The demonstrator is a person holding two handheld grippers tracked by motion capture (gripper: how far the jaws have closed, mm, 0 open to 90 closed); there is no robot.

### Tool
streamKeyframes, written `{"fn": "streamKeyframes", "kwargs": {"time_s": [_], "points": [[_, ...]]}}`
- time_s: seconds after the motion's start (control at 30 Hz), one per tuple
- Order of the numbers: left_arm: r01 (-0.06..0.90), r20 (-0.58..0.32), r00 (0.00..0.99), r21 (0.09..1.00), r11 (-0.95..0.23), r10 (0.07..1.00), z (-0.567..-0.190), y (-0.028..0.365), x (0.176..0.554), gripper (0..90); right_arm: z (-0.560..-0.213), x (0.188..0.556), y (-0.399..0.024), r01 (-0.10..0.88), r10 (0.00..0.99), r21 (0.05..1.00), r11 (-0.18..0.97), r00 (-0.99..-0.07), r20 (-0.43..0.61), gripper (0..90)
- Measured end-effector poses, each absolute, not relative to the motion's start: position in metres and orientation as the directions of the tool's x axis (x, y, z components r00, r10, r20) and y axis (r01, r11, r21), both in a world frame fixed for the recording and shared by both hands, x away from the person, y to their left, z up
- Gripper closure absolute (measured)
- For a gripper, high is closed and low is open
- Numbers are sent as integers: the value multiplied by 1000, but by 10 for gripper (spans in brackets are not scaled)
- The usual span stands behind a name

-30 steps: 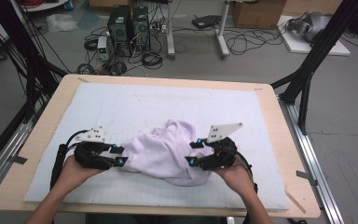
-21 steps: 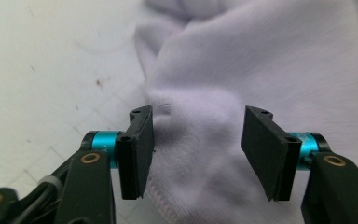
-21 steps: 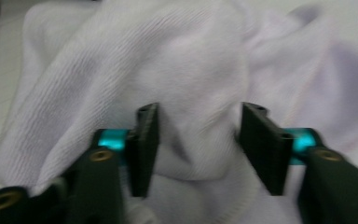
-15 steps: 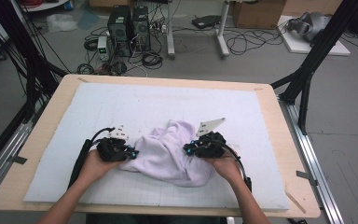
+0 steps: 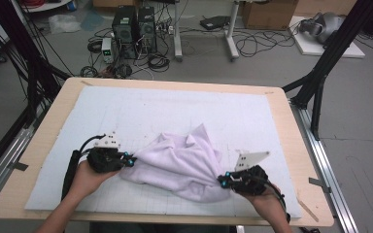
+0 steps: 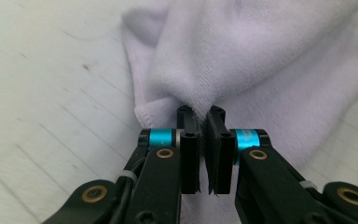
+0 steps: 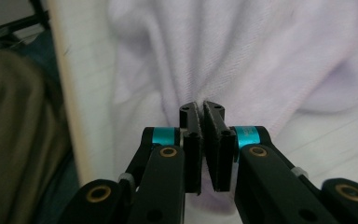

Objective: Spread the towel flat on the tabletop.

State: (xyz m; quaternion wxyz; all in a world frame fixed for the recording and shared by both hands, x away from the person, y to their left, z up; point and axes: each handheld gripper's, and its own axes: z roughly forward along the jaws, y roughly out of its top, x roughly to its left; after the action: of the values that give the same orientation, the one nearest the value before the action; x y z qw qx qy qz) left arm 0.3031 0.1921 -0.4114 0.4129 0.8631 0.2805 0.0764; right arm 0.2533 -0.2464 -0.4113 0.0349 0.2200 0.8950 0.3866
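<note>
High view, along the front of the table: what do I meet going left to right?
Left hand → left gripper → towel → right gripper → right hand.

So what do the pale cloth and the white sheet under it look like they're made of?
The cloth looks like soft terry or fleece, pale lilac and matt: a fine nap and a stitched hem show in the left gripper view. The white sheet appears to be a thin matt mat printed with a faint grid; whether foam or paper, I can't tell.
</note>
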Motion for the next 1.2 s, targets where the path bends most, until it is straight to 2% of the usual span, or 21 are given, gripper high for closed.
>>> {"fn": "streamKeyframes", "kwargs": {"time_s": [0.1,0.17,0.2,0.23,0.3,0.4,0.53,0.57,0.63,0.67,0.7,0.73,0.77,0.8,0.9,1.03,1.1,1.2], "points": [[409,-106,851,747,-524,514,-417,193,295,825,-419,243,-243,358,386,689,631,-914,121,847],[407,-105,849,755,-514,517,-410,195,296,680,-409,246,-244,343,373,713,611,-920,123,760],[407,-105,849,755,-514,517,-410,195,296,632,-409,246,-244,343,373,713,611,-920,123,760],[407,-106,846,762,-504,523,-406,196,297,589,-395,254,-246,335,372,751,569,-919,128,679],[392,-100,844,786,-479,527,-391,196,304,522,-381,265,-246,318,387,785,531,-916,109,625],[379,-96,847,799,-467,523,-382,189,316,504,-370,288,-241,305,409,813,497,-908,90,568],[394,-115,845,794,-463,523,-382,173,330,499,-374,315,-230,319,425,817,480,-900,101,528],[406,-125,849,777,-481,514,-388,162,337,435,-382,329,-219,351,423,802,484,-896,136,459],[408,-129,861,754,-515,493,-396,151,341,447,-394,337,-207,373,419,772,515,-895,153,445],[407,-142,872,741,-534,468,-402,147,342,483,-400,340,-202,378,408,761,527,-898,163,454],[405,-152,884,722,-560,443,-406,145,344,582,-406,341,-199,386,398,751,536,-900,178,499],[405,-152,884,722,-560,443,-406,145,344,679,-406,341,-199,386,398,751,536,-900,178,499],[406,-163,888,715,-569,430,-413,141,344,774,-416,343,-196,401,362,722,564,-906,220,684],[402,-159,891,711,-576,425,-412,142,344,811,-419,343,-195,401,359,711,578,-907,219,735],[404,-146,880,729,-553,451,-407,147,343,839,-412,342,-200,382,379,734,562,-907,183,779],[397,-128,842,806,-440,525,-379,171,344,846,-389,346,-206,386,441,767,513,-885,149,782],[384,-118,837,821,-421,534,-372,174,342,848,-376,345,-205,352,443,792,498,-889,116,781],[324,-51,829,856,-404,557,-345,183,330,848,-358,337,-199,301,434,810,503,-898,64,777]]}}
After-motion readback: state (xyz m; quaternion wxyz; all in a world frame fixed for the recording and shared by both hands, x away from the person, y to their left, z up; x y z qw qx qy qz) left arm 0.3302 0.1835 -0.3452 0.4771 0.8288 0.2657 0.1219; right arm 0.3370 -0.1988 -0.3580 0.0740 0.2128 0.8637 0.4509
